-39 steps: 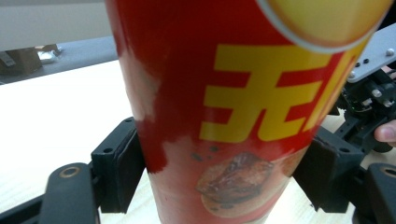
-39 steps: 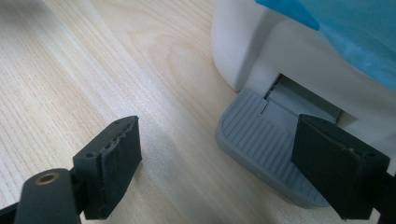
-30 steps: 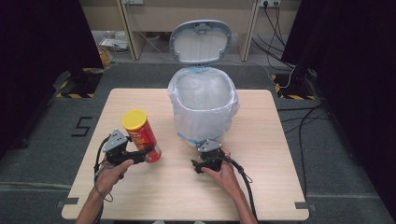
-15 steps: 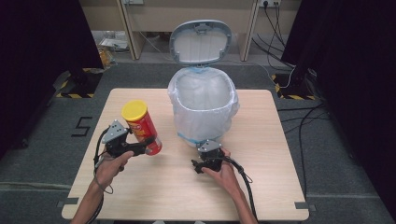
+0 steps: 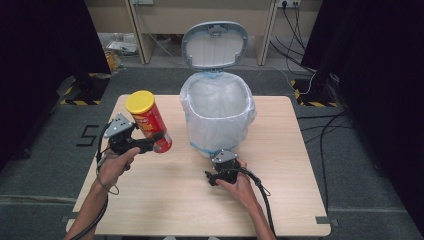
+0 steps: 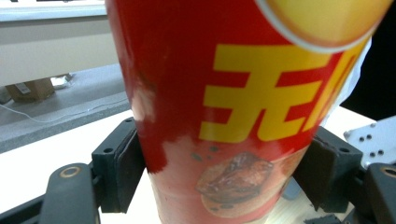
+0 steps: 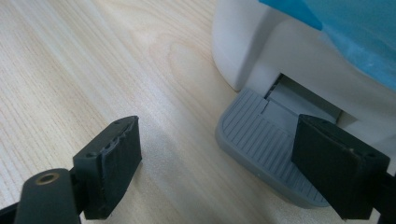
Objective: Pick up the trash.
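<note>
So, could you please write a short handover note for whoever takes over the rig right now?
Left gripper: shut on the red cylindrical chip can with a yellow lid, held tilted above the light wooden table, left of the bin.
Right gripper: open, holding nothing, low at the grey ribbed foot pedal of the white pedal bin lined with a translucent bag.
Done: can is lifted; bin lid stands open.
Left: probably drop the can into the bin, then release.

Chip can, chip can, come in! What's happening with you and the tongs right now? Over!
Left tongs shut on chip can, lifted, tilted. Right tongs open, at bin pedal. Bin lid up. Nothing between can and bin.
</note>
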Available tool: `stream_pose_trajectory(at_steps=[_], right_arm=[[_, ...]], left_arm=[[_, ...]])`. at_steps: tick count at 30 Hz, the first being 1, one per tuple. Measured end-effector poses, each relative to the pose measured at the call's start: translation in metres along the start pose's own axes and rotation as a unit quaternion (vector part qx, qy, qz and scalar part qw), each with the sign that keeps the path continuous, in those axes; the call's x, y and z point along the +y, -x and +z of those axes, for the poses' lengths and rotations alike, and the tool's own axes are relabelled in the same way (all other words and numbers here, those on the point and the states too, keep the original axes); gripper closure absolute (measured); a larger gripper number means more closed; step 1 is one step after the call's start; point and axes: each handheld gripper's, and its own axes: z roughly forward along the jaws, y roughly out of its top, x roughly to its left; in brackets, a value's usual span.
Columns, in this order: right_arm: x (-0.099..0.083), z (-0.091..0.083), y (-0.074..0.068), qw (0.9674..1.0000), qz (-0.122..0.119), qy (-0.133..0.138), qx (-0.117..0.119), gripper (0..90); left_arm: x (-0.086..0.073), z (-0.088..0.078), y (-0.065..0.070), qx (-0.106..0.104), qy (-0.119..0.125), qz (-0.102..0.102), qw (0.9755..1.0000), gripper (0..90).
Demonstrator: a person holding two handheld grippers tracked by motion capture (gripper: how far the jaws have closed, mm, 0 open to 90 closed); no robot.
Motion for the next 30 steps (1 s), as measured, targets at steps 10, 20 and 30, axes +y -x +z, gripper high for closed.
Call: stream_pose_trajectory(at_steps=[10,20,30], right_arm=[[0.0,0.0,0.0,1.0,-0.002,0.0,0.001,16.0],[0.0,0.0,0.001,1.0,0.0,0.002,0.003,16.0],[-0.001,0.0,0.001,1.0,0.004,0.002,0.007,16.0]], left_arm=[[0.026,0.0,-0.003,0.0,0.016,0.003,0.9999,24.0],[0.048,0.001,-0.008,0.002,0.023,0.007,0.9997,24.1],[0.065,0.001,-0.01,0.006,0.036,0.003,0.9993,24.1]])
